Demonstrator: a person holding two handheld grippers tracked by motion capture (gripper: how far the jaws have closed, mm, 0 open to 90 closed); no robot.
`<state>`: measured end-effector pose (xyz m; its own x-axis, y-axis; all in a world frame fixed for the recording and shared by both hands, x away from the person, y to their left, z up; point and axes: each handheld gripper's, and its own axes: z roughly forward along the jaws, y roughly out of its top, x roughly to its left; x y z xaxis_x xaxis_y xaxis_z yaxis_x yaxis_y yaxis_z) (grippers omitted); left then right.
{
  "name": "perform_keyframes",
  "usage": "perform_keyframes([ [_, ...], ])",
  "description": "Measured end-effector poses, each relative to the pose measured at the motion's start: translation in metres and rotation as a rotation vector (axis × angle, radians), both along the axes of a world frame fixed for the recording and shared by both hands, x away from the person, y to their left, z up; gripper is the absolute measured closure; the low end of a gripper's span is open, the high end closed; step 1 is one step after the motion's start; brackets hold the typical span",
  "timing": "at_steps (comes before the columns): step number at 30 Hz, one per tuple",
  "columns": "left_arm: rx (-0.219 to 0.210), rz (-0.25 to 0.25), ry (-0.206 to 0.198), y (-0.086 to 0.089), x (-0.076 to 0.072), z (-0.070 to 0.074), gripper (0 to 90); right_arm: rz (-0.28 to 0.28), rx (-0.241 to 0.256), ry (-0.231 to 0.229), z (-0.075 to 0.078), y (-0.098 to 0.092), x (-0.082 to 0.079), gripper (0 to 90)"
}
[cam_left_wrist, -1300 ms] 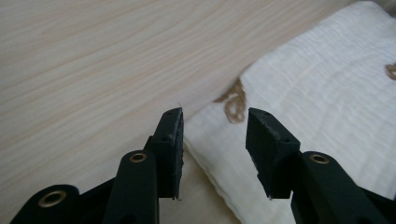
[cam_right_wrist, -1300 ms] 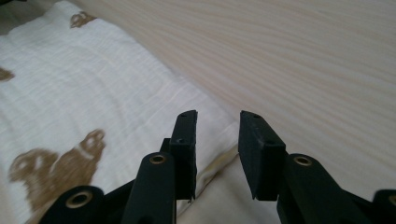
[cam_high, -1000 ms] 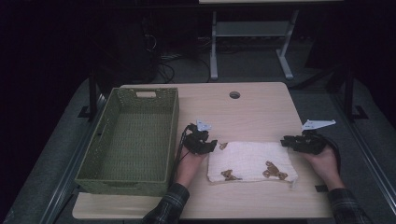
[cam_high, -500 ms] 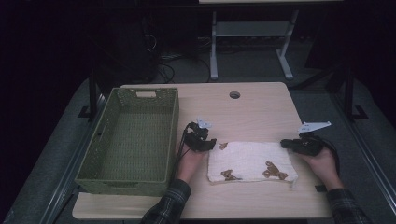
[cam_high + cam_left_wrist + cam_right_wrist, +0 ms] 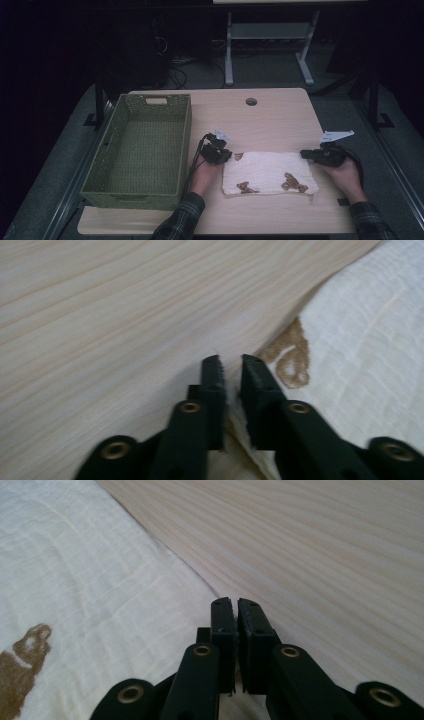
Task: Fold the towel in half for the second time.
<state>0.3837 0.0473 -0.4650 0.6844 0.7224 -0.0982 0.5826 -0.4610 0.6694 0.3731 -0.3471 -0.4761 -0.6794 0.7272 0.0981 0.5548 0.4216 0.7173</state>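
**Room around the cloth**

We take the cloth (image 5: 270, 172) as our mark. Beyond its far edge we see bare table (image 5: 280, 120) up to the small round hole (image 5: 251, 101). To its left the green basket (image 5: 145, 145) walls off that side, leaving a narrow lane between.

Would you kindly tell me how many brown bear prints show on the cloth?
3 on the cloth: one at its far-left corner, two along its near edge. Folds may hide more.

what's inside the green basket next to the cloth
The green basket looks empty: its woven floor shows bare in the high view. The strip just inside its near wall is hidden by that wall. The cloth lies outside it on the table.
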Motion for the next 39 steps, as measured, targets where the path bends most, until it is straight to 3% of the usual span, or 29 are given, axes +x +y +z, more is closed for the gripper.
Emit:
perform_keyframes([
  [5,-0.059,0.016,-0.003,0.005,0.002,0.005,87.5,-0.022,-0.005,-0.021,0.002,-0.007,0.003,87.0],
  [9,-0.099,0.033,-0.043,0.005,0.004,0.013,87.4,-0.049,0.014,-0.046,0.007,-0.013,0.012,87.1],
  [13,-0.101,0.048,-0.098,0.005,0.005,0.019,87.3,-0.064,0.027,-0.070,0.011,-0.014,0.020,87.1],
  [16,-0.099,0.055,-0.105,0.006,0.005,0.019,87.3,-0.058,0.033,-0.080,0.013,-0.013,0.022,87.1],
  [29,-0.143,0.023,-0.119,0.012,-0.012,0.032,87.3,-0.037,0.076,-0.106,0.025,-0.017,0.004,87.1],
  [39,-0.141,-0.007,-0.140,0.014,-0.027,0.041,87.3,-0.013,0.085,-0.117,0.030,-0.016,-0.014,87.0],
])
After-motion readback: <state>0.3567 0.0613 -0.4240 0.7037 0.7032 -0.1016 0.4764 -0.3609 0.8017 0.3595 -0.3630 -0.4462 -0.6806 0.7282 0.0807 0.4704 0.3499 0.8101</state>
